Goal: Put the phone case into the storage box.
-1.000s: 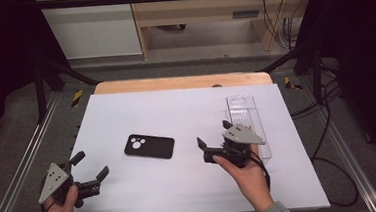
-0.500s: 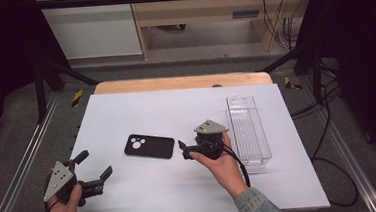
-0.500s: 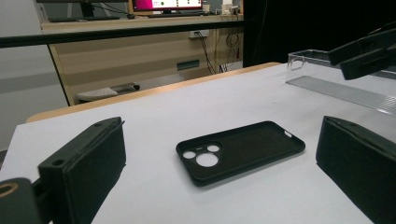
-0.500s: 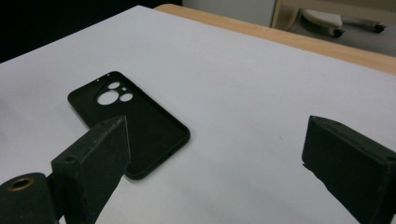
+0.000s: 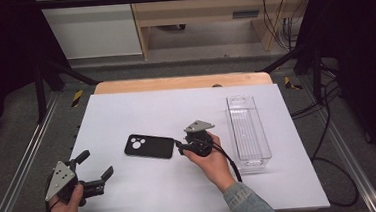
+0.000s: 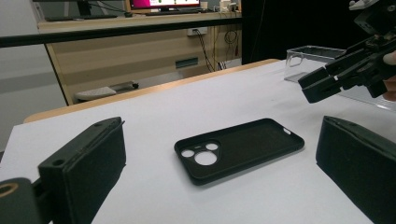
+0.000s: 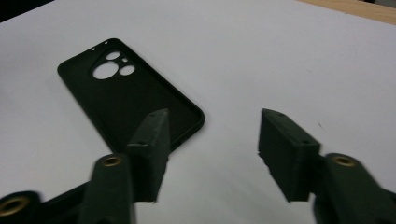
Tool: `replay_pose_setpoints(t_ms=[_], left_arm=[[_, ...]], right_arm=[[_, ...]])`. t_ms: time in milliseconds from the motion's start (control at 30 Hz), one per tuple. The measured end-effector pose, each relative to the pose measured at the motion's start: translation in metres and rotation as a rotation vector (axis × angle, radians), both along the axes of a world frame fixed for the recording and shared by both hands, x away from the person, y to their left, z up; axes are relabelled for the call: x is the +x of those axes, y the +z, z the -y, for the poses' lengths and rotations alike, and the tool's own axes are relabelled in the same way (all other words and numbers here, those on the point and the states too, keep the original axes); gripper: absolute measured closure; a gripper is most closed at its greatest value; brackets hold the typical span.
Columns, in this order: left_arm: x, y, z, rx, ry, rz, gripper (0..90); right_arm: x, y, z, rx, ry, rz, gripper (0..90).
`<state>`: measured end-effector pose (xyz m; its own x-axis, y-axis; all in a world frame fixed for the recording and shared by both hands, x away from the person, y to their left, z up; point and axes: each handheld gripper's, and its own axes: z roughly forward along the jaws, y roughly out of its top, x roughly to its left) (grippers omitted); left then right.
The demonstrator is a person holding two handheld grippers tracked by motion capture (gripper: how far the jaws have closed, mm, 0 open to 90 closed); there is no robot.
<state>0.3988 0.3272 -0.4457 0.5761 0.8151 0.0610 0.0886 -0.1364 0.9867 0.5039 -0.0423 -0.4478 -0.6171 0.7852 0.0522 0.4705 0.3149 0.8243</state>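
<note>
Approaching the flat black rubbery phone case (image 5: 148,146) with the right gripper (image 5: 181,147), jaws half spread and just now narrowing, nothing pinched between them. Lying camera-cutout end away from that gripper, near the middle of the white desk (image 5: 126,110), its near short edge just ahead of the jaw tips (one jaw overlaps that corner in the right gripper view, contact unclear). Angled low, presumably to straddle the thin edge. Parked at the near left corner, left gripper (image 5: 94,170), jaws spread wide and empty. Standing well apart at right, clear oblong plastic tray (image 5: 248,132), likely the destination.
</note>
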Motion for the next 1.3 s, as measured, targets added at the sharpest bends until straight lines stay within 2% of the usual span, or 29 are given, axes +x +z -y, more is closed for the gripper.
replay_pose_setpoints(t_ms=[167,333,467,533,733,833,967,1067,1133,1200,1300], left_arm=[[0.001,0.000,0.000,0.003,-0.001,-0.001,1.8],[0.001,0.000,0.001,0.006,-0.002,0.000,1.8],[0.001,0.000,0.002,0.005,-0.005,0.000,1.8],[0.001,0.000,0.002,0.007,-0.005,-0.001,1.9],[0.001,0.000,0.002,0.010,-0.007,-0.004,1.8],[0.001,0.000,0.002,0.008,-0.009,-0.004,1.8],[0.001,-0.001,0.003,0.009,-0.011,-0.005,1.8],[0.001,0.000,0.003,0.010,-0.011,-0.004,1.8],[0.001,0.000,0.003,0.012,-0.010,-0.004,1.8],[0.001,0.000,0.002,0.009,-0.008,-0.004,1.8],[0.001,0.000,0.002,0.009,-0.007,-0.004,1.8]], right_arm=[[0.000,-0.004,-0.005,-0.010,0.048,0.021,73.4],[-0.002,-0.007,-0.013,-0.017,0.112,0.029,85.1],[-0.002,-0.012,-0.024,-0.038,0.148,0.029,88.0],[-0.001,-0.015,-0.029,-0.040,0.161,0.013,88.9],[0.009,-0.028,-0.044,-0.100,0.184,-0.023,88.9],[0.015,-0.034,-0.045,-0.096,0.209,-0.051,89.2],[0.012,-0.033,-0.049,-0.138,0.214,-0.043,90.0],[0.011,-0.032,-0.048,-0.149,0.231,-0.044,90.0],[0.009,-0.030,-0.048,-0.164,0.246,-0.059,90.0],[0.004,-0.028,-0.047,-0.204,0.263,-0.062,90.0],[-0.001,-0.025,-0.044,-0.224,0.276,-0.080,90.0]])
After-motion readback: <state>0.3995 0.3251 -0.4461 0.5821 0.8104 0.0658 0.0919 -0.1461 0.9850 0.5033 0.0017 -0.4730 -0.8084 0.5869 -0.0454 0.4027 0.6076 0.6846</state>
